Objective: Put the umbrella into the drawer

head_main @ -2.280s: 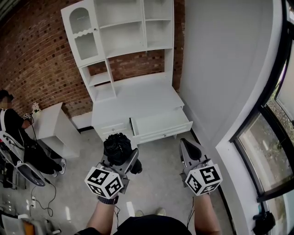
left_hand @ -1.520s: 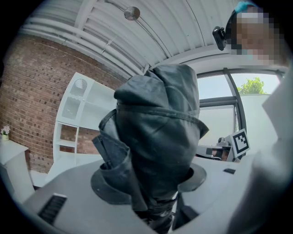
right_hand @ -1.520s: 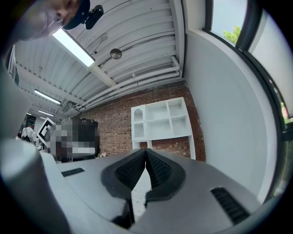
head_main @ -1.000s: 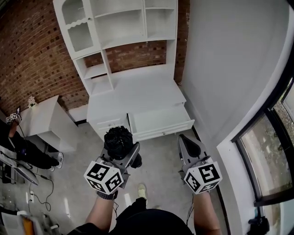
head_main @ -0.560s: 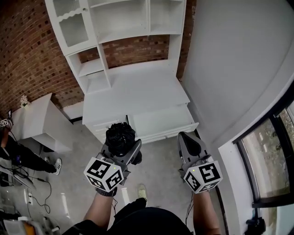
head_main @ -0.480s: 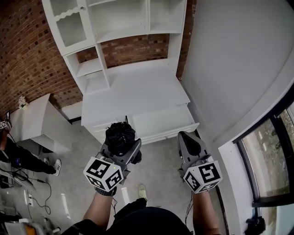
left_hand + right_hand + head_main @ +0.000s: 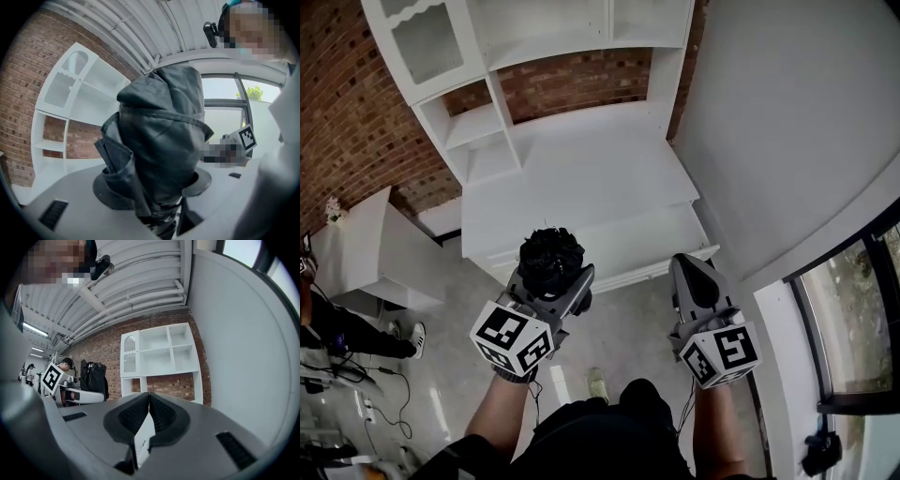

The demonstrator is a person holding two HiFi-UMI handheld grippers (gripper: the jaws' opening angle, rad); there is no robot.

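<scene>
A black folded umbrella (image 7: 550, 261) stands upright between the jaws of my left gripper (image 7: 553, 284), which is shut on it. In the left gripper view the umbrella (image 7: 161, 140) fills the middle and hides most of what lies beyond the left gripper (image 7: 157, 194). The white desk's open drawer (image 7: 661, 266) lies just ahead of both grippers, to the right of the umbrella. My right gripper (image 7: 692, 272) hovers in front of the drawer's right end. In its own view the right gripper (image 7: 149, 401) has its ribbed pads (image 7: 164, 412) pressed together with nothing held.
A white desk (image 7: 572, 173) with a shelf hutch (image 7: 534, 37) stands against the brick wall (image 7: 347, 122). A low white cabinet (image 7: 375, 248) sits to the left, with a seated person (image 7: 328, 328) beyond it. A white wall (image 7: 787, 141) and a window (image 7: 862, 319) close off the right side.
Both grippers have advanced toward the desk, which now looms larger and closer. The umbrella stays in the left gripper and the right gripper stays closed.
</scene>
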